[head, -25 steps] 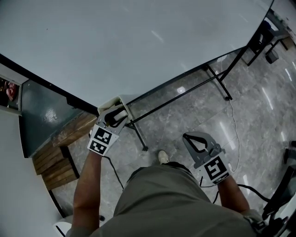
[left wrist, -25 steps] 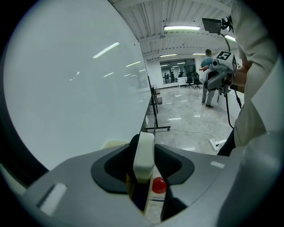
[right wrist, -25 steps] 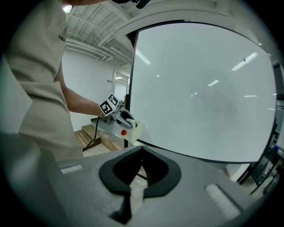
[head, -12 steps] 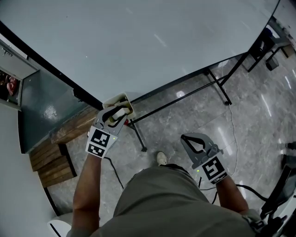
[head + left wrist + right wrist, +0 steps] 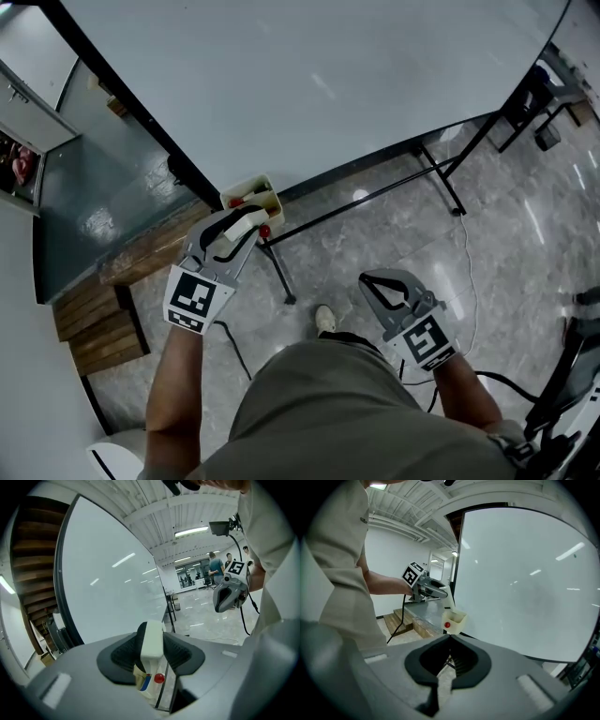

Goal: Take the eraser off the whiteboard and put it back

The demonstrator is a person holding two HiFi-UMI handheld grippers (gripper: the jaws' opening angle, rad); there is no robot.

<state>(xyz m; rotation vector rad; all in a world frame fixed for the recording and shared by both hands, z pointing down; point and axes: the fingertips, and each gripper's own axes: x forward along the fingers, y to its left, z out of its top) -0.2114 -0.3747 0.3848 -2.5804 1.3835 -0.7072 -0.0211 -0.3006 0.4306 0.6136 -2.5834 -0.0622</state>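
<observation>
A white eraser (image 5: 240,228) (image 5: 151,641) sits upright between the pads of my left gripper (image 5: 244,223) (image 5: 152,644), which is shut on it. It hangs just in front of and above a cream tray (image 5: 251,197) (image 5: 149,685) fixed at the lower left edge of the whiteboard (image 5: 309,84) (image 5: 112,588). A red marker cap (image 5: 159,678) shows in the tray. My right gripper (image 5: 373,283) (image 5: 449,641) is shut on nothing, held low over the floor, apart from the board. In the right gripper view the left gripper (image 5: 433,591) hovers over the tray (image 5: 454,619).
Black stand legs (image 5: 441,173) run under the board across the grey tiled floor. Wooden steps (image 5: 103,323) lie at the left. A cable (image 5: 473,272) trails on the floor at right. My shoe (image 5: 328,319) is below. People stand far off down the hall (image 5: 216,564).
My left gripper has risen and drawn back from the tray with the eraser in it, so the tray now shows uncovered. The right gripper has drifted a little left.
</observation>
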